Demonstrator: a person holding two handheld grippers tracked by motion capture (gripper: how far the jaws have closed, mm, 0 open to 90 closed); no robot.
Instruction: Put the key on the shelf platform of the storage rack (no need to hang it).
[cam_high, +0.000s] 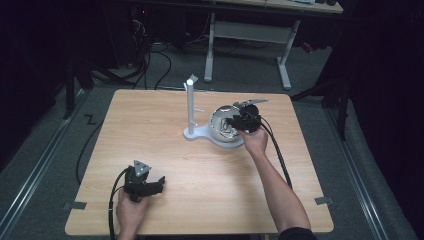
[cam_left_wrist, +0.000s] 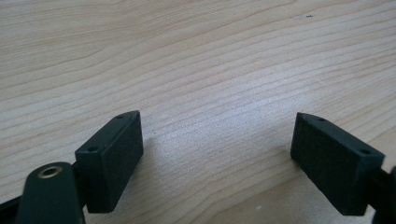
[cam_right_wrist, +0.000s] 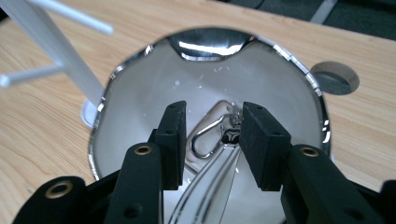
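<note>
Your right tongs (cam_right_wrist: 210, 140) sit apart inside the steel bowl (cam_right_wrist: 140, 102), straddling a keyring (cam_right_wrist: 205, 137); close off-centre and it slides away on the slick metal. Your left tongs (cam_left_wrist: 217, 158), also apart, rest on the tabletop (cam_left_wrist: 210, 56) near its front-left corner.

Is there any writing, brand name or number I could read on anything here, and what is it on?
No readable words or numbers.
The key ring in the steel bowl has a small dark tag bearing a pale mark, too small to read.
The white stand, the table and both grippers, left and right, show no lettering.
</note>
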